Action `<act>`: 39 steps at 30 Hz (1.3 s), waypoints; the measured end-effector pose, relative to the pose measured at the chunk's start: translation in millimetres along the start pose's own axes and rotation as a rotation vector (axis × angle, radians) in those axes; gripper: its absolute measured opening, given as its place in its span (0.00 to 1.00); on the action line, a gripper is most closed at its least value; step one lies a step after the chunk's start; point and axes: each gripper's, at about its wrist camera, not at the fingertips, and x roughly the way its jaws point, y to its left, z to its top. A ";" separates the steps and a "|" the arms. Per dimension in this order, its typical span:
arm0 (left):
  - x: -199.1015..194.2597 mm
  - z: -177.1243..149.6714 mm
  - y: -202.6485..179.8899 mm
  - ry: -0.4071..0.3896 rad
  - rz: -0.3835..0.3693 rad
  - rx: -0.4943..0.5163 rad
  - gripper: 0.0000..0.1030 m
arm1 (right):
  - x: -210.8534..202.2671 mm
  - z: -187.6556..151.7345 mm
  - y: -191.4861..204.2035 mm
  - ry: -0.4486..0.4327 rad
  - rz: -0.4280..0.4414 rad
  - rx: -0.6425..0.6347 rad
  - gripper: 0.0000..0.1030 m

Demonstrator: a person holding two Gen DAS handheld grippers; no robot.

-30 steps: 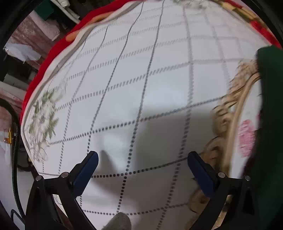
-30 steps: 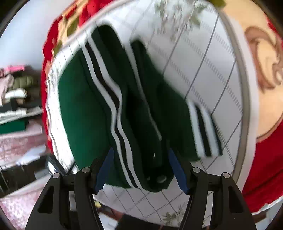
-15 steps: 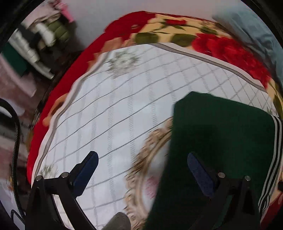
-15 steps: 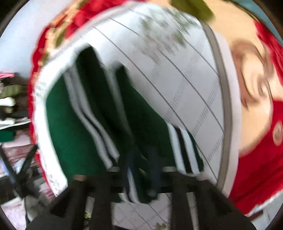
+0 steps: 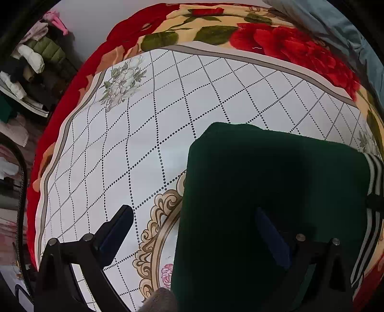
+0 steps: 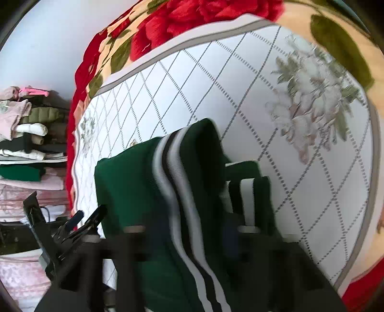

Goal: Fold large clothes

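- At the far left of my right wrist view I see a stack of folded clothes [image 6: 26, 144] on shelves, well apart from the bed.
- My left gripper [image 5: 199, 230] has its jaws wide apart with nothing between the pads: the left finger [image 5: 115, 230] hangs over the quilted white bedspread [image 5: 144, 124], the right finger over green cloth, and I cannot tell whether it touches.
- The dark green garment [image 5: 264, 192] fills the lower right of the left wrist view, lying flat on the bedspread, its left edge running from bottom centre up to a rounded corner mid-frame.
- Its striped trim [image 5: 373, 192] sits at the right margin there, so I judge the long axis to run up and down the frame.
- My right gripper [image 6: 192, 230] has just been closing and, blurred as it is, looks clamped on the garment, with the white and black stripe [image 6: 177, 192] passing up between the fingers.
- In that view the cloth rises from the gripper towards upper centre, then drapes over; a striped cuff [image 6: 247, 199] hangs just right of it.
- The coming move turns on the free left edge: it lies between my left gripper's fingers, nearer that hand, so I judge it should take that side.
- The red floral blanket [image 6: 192, 14] borders the bedspread along the top.
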 end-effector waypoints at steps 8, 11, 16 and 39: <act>2.3 2.2 -3.0 -0.002 -0.022 0.022 1.00 | -12.3 -4.2 -12.4 -0.073 0.014 0.094 0.10; -0.3 2.0 -3.0 -0.001 -0.012 0.033 1.00 | 15.6 5.2 -29.9 -0.032 -0.032 0.161 0.10; -15.5 -11.2 16.9 0.004 -0.003 0.007 1.00 | 4.0 9.2 -37.4 0.031 0.071 0.208 0.21; -28.9 -108.6 37.7 0.110 0.090 0.029 1.00 | -47.2 -145.9 -54.4 0.055 0.045 0.217 0.02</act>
